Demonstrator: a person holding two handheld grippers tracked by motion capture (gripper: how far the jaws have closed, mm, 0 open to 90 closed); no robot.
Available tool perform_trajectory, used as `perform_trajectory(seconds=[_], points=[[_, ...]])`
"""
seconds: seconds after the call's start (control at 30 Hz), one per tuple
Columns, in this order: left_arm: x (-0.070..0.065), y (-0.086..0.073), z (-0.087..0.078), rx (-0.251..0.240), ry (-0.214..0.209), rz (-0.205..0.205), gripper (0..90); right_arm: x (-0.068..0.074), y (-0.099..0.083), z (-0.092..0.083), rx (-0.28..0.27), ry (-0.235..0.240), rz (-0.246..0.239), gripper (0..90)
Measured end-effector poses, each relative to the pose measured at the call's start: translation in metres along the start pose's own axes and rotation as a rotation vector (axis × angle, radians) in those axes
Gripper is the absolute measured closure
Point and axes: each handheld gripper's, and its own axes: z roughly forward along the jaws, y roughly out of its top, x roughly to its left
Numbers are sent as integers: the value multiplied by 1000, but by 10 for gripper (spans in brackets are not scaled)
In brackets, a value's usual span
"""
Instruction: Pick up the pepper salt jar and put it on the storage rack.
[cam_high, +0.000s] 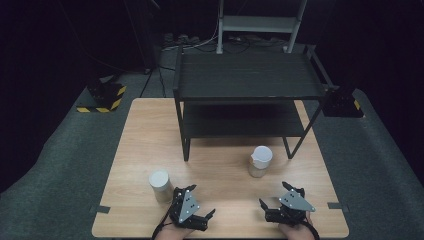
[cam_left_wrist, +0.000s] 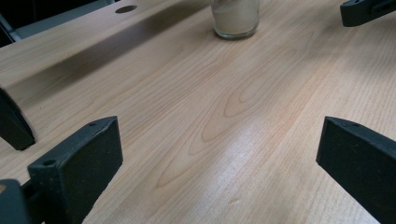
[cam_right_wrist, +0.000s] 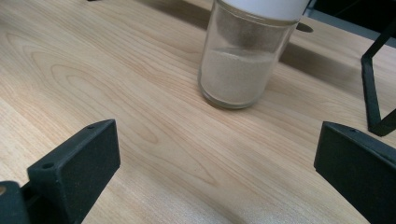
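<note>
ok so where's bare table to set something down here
The light wooden table is bare left of the black two-tier metal shelf and between the grey-lidded jar and the white-lidded glass jar of powder. Crowded along the near edge, by the left gripper and right gripper.

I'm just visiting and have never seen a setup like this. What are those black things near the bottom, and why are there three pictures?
A person holds a hand tool with a two-jaw claw in each hand: the left claw and the right claw. One picture looks down from above; the other two come from cameras riding on each claw, looking along its black jaws. On the wooden table stand a dark two-level shelf and two glass jars: one beside the left claw, and another, partly filled with pale powder, ahead of the right claw. Both claws are wide open and hold nothing.
</note>
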Motion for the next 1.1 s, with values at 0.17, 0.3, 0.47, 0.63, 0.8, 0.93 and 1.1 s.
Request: perform_trajectory(seconds=[0.17,0.3,0.47,0.63,0.8,0.93,1.1], points=[[-1,1,0,7,0,9,7,0,2,0,14,-5,0,0],[-5,3,0,18,1,46,7,1,3,1,23,-11,-6,0],[-7,1,-2,14,16,34,4,0,4,1,26,-9,-9,0],[-5,0,-3,9,13,25,4,-3,3,1,24,5,3,0],[-2,3,-2,29,5,13,4,-4,3,1,23,9,-2,0],[-1,3,-2,26,2,7,4,-4,3,1,21,8,6,0],[-1,2,-2,26,3,4,4,-5,1,0,12,9,7,0]])
